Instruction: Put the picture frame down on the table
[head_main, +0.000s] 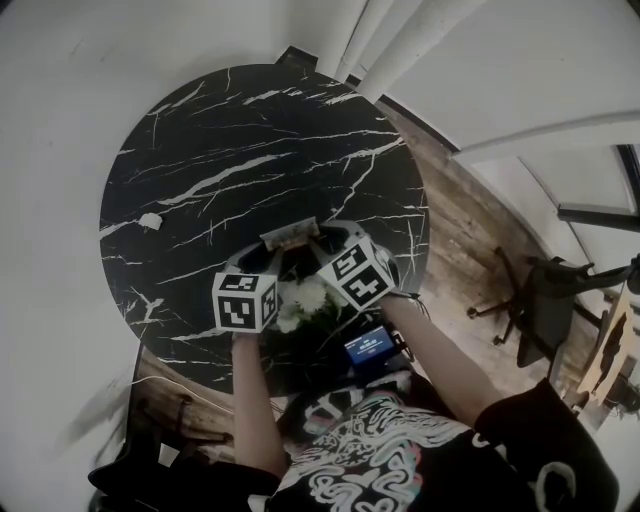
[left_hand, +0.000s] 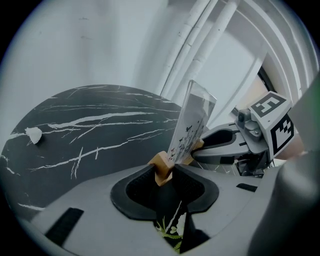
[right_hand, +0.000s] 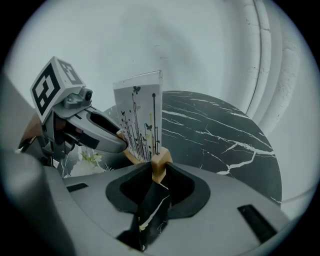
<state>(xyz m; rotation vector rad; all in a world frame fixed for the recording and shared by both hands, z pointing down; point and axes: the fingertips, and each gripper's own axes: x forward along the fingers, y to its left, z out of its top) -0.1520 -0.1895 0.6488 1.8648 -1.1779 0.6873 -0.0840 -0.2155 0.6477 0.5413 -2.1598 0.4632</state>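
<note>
The picture frame (head_main: 290, 236) is a clear upright panel (right_hand: 140, 117) with a print of thin stems and butterflies, set in a light wooden base (left_hand: 161, 167). It is held over the near part of the round black marble table (head_main: 250, 150). My left gripper (left_hand: 162, 172) is shut on one end of the wooden base. My right gripper (right_hand: 159, 169) is shut on the other end (right_hand: 159, 162). In the head view both marker cubes sit just behind the frame, the left gripper (head_main: 268, 255) on the left and the right gripper (head_main: 322, 245) on the right.
A small white scrap (head_main: 150, 221) lies on the table's left side. White flowers with green leaves (head_main: 305, 300) sit under the grippers at the near edge. A device with a blue screen (head_main: 368, 347) is at the person's waist. A dark chair (head_main: 545, 300) stands on the wooden floor at right.
</note>
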